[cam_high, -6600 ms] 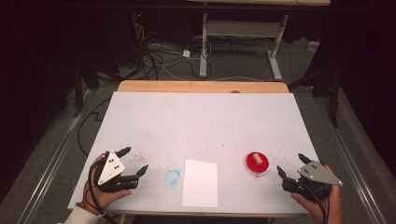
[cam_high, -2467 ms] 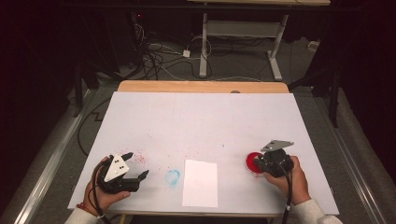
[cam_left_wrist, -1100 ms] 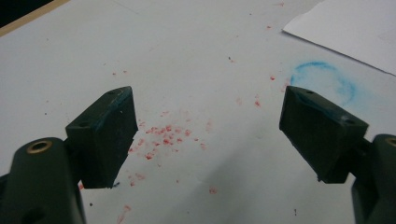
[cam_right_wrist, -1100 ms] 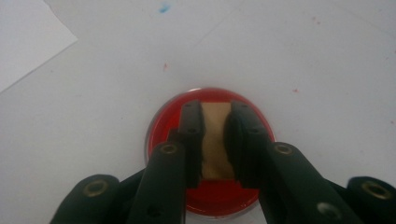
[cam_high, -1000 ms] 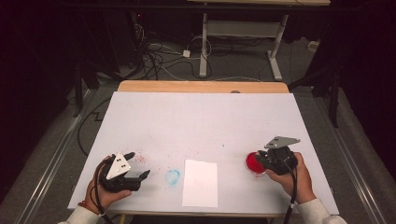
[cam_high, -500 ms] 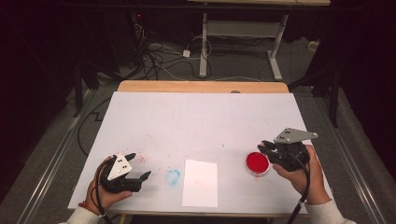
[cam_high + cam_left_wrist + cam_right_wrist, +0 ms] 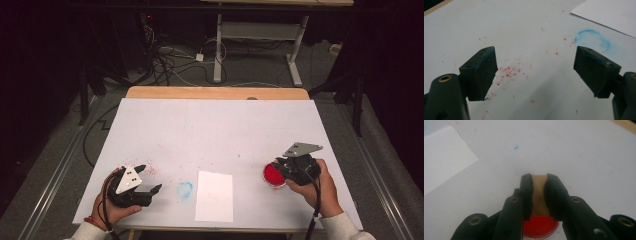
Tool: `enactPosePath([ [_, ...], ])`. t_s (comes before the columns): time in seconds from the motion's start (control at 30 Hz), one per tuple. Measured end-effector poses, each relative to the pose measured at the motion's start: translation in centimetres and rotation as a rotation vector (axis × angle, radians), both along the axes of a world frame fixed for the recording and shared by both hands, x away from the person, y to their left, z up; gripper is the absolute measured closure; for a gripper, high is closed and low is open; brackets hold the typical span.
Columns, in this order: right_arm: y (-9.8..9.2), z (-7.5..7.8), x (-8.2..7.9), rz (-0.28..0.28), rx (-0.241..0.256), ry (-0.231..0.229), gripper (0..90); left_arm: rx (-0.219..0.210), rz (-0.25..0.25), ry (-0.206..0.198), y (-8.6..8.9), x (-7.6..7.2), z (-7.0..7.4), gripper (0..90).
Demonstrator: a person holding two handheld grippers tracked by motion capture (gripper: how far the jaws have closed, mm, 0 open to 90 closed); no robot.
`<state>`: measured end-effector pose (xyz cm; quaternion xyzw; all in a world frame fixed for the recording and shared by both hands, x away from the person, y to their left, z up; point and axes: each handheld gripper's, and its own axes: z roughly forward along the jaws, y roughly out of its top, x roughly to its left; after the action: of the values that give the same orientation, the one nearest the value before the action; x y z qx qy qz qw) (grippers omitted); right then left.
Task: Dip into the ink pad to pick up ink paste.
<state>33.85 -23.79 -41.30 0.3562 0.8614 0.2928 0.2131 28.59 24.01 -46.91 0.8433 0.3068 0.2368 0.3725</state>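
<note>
A round red dish (image 7: 271,175) sits on the white table (image 7: 215,130) at the front right. My right gripper (image 7: 283,169) is at the dish's right edge, and its jaws are shut on a tan wooden piece (image 7: 539,195). In the right gripper view that gripper (image 7: 539,179) holds the piece just above the red dish (image 7: 539,227). My left gripper (image 7: 150,178) rests at the front left, open. In the left gripper view that gripper (image 7: 535,72) has wide-apart jaws with nothing between them.
A white paper sheet (image 7: 215,196) lies at the front middle, between the two hands. A blue ring smudge (image 7: 185,189) and red specks (image 7: 150,171) mark the table near my left gripper. The table's wooden far edge (image 7: 215,92) borders a dark floor with cables.
The right gripper came in from the right to the red dish, rose above it half a second ago, and now sits lower against the dish. The left gripper has barely moved.
</note>
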Motion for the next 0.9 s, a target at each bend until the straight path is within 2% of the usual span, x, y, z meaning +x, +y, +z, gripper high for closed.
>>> enactPosePath([
  [0.13, 0.0, -1.3, 0.4, -0.006, -0.027, 0.029, 76.3, 0.001, 0.000, 0.001, 0.0, 0.0, 0.0, 18.4],
  [0.4, 0.0, -3.1, 0.8, -0.010, -0.048, 0.070, 76.3, 0.009, -0.003, 0.003, -0.1, 0.0, 0.0, 18.3],
  [0.7, 0.1, -3.5, 0.7, 0.000, -0.063, 0.065, 76.3, 0.014, -0.008, 0.005, -0.2, 0.0, -0.1, 18.4],
  [0.9, -0.4, -3.8, 0.8, 0.001, -0.026, 0.071, 76.3, 0.017, -0.011, 0.003, -0.5, -0.1, 0.0, 18.4],
])
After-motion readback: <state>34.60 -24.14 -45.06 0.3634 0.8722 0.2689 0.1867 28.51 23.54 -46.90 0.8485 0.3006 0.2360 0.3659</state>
